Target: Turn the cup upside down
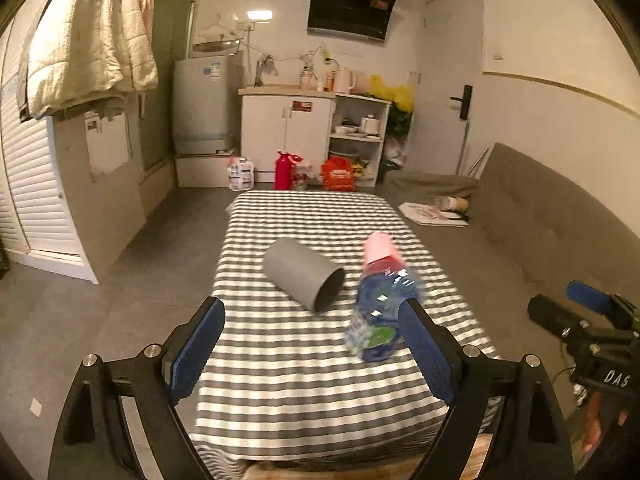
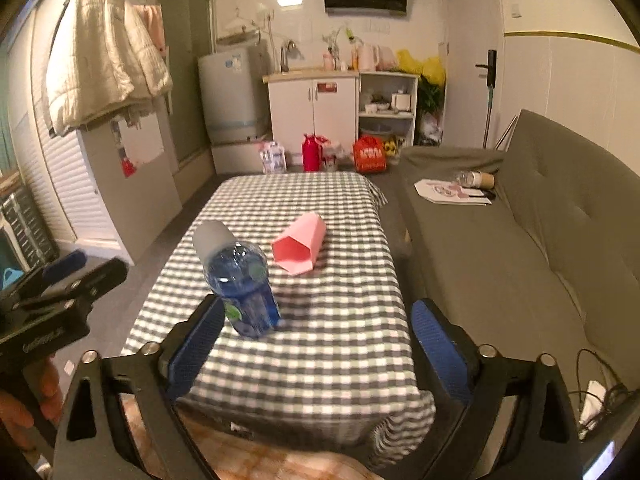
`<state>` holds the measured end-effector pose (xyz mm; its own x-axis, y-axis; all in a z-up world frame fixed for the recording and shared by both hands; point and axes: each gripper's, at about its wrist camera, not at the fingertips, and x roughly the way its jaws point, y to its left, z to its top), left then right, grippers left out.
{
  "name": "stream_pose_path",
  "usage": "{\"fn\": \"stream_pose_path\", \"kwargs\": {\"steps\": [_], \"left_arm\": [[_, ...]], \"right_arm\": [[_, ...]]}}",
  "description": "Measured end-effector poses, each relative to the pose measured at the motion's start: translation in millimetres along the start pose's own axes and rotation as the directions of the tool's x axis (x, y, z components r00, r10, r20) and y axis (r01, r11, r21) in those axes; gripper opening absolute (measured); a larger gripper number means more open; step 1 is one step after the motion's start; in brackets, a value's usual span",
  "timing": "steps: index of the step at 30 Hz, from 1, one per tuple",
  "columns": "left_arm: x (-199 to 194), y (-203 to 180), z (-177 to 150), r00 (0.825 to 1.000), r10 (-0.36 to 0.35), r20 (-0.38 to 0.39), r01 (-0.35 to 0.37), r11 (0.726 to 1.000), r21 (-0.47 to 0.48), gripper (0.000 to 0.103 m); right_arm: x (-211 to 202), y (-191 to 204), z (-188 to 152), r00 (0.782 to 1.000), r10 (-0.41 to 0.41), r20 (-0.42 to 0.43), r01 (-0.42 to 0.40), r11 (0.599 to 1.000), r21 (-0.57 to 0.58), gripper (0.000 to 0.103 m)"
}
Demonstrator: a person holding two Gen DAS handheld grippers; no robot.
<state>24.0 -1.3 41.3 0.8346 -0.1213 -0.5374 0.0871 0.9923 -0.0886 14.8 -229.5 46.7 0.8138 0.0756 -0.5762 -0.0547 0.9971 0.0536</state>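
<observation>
A grey cup lies on its side on the checkered table, its open mouth toward me and to the right. In the right wrist view only its closed end shows behind a bottle. A pink cup also lies on its side, mouth toward me; in the left wrist view it is partly hidden by the bottle. My left gripper is open and empty, short of the grey cup. My right gripper is open and empty, short of the pink cup.
A blue water bottle stands between the two cups, near my grippers; it also shows in the left wrist view. A grey sofa runs along the table's right side. Cabinets and floor clutter stand beyond the far edge.
</observation>
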Motion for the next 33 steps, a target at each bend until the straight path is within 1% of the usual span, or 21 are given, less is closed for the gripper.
{"fn": "stream_pose_path", "kwargs": {"steps": [1,3,5,7,10,11,14,16,18,20,33], "left_arm": [[3,3,-4,1.000,0.015,0.004,-0.015,1.000,-0.006,0.092],[5,6,-13,0.999,0.031,0.013,-0.031,0.999,-0.023,0.092],[10,10,-20,0.999,0.042,0.023,-0.041,0.998,-0.045,0.102],[8,10,-25,0.997,0.066,0.051,-0.064,0.997,-0.038,0.102],[2,6,-34,0.992,0.082,0.100,-0.083,0.997,0.009,0.103],[2,4,-38,0.990,0.086,0.109,-0.089,0.996,0.024,0.103],[3,1,-43,0.991,0.085,0.099,-0.090,0.995,0.047,0.103],[0,-1,-43,0.989,0.090,0.117,-0.096,0.994,0.046,0.103],[-3,-1,-45,0.986,0.096,0.137,-0.103,0.994,0.044,0.103],[-3,0,-46,0.986,0.096,0.138,-0.103,0.994,0.043,0.103],[-2,-3,-50,0.989,0.088,0.121,-0.095,0.994,0.056,0.103]], "right_arm": [[2,1,-3,1.000,-0.001,0.010,0.001,1.000,0.004,0.103],[11,3,-9,1.000,0.003,0.023,-0.003,1.000,0.013,0.103],[19,4,-17,1.000,-0.001,0.023,0.000,1.000,0.014,0.103],[22,5,-24,0.999,-0.013,0.037,0.013,1.000,0.002,0.103],[21,5,-35,0.995,-0.039,0.088,0.039,0.999,-0.009,0.103],[21,4,-37,0.994,-0.041,0.097,0.041,0.999,-0.004,0.103],[22,4,-44,0.991,-0.048,0.122,0.050,0.999,-0.007,0.103],[24,6,-47,0.992,-0.053,0.116,0.055,0.998,-0.020,0.103],[21,7,-48,0.990,-0.051,0.129,0.054,0.998,-0.024,0.103],[19,6,-48,0.989,-0.048,0.140,0.051,0.999,-0.017,0.103],[16,4,-49,0.989,-0.041,0.141,0.042,0.999,-0.007,0.103]]}}
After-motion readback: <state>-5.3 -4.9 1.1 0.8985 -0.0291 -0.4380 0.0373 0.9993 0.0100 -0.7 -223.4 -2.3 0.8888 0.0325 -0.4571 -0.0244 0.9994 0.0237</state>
